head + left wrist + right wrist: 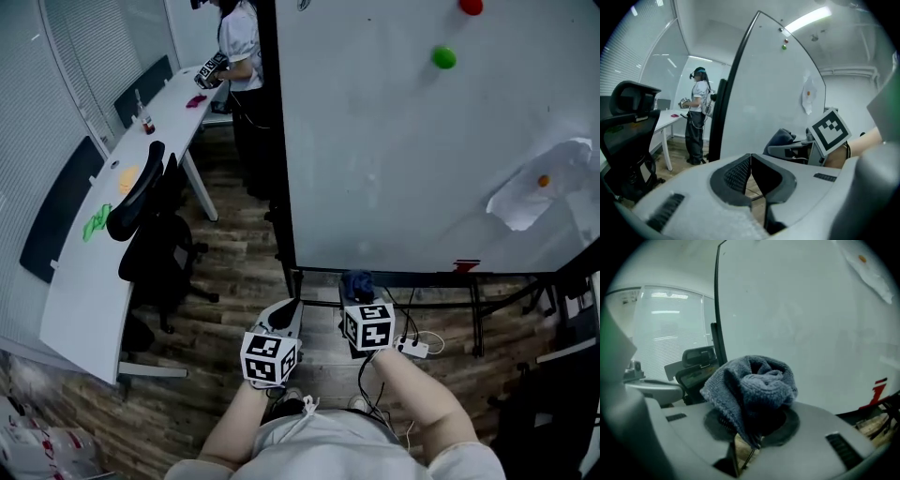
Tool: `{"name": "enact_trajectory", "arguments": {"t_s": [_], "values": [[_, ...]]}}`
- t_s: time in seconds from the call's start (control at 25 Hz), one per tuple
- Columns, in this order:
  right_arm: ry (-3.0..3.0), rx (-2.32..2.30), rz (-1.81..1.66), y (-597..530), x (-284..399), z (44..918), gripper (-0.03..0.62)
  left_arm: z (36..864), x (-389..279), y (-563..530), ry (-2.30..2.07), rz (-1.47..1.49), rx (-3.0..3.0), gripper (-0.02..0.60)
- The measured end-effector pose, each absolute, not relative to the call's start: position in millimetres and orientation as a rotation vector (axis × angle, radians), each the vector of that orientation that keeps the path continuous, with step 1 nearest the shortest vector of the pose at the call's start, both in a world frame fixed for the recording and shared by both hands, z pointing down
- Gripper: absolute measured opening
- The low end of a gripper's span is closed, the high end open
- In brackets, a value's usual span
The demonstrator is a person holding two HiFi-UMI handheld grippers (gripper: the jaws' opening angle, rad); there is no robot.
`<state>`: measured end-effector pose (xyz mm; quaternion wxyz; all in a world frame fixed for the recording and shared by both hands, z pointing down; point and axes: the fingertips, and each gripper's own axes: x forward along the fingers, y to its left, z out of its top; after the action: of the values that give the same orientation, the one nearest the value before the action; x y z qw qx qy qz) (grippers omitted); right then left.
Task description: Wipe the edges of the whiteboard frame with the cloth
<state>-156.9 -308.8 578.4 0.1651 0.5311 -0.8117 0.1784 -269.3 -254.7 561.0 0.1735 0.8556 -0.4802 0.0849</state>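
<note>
One long white desk (80,281) runs down the far left, with a black office chair (150,230) pushed up beside it. At the desk's far end stands a person (239,47) in a white top and dark trousers. Nearer the middle, the left gripper (284,317) is held low over the wooden floor (234,272). Its jaws are closed tip to tip with nothing between them, as the left gripper view shows. Just to its right, the right gripper (357,292) is clamped on a bunched blue-grey cloth (357,281). In the right gripper view the cloth bulges up above the jaws. The cloth sits close to the lower left corner of the whiteboard (403,159), by its dark frame (733,79). Whether cloth and frame touch cannot be told. A white power strip (412,348) lies on the floor just right of that gripper. On the board are a green magnet (443,58), a red magnet (471,7) and, far right, a crumpled sheet of paper (525,202) pinned by a small orange magnet (543,181).
</note>
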Motion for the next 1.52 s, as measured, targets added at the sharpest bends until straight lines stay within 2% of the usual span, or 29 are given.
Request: {"name": "enact_trajectory", "arguments": {"t_s": [0.28, 0.4, 0.52, 0.76, 1.52], "values": [[-2.437, 1.58, 0.268, -280, -109, 511, 0.075, 478, -212, -246, -1.359, 0.109, 2.633, 0.018], [-2.484, 1.566, 0.284, -263, -96, 498, 0.075, 465, -199, -241, -1.353, 0.09, 2.669, 0.018], [-2.522, 1.533, 0.304, -245, -86, 493, 0.075, 461, -188, -233, -1.339, 0.088, 2.684, 0.018], [-2.487, 1.576, 0.135, -230, -68, 479, 0.075, 461, -173, -227, -1.316, 0.08, 2.698, 0.018], [-2.506, 1.608, 0.223, -239, -58, 472, 0.075, 464, -155, -244, -1.27, 0.122, 2.723, 0.018]]}}
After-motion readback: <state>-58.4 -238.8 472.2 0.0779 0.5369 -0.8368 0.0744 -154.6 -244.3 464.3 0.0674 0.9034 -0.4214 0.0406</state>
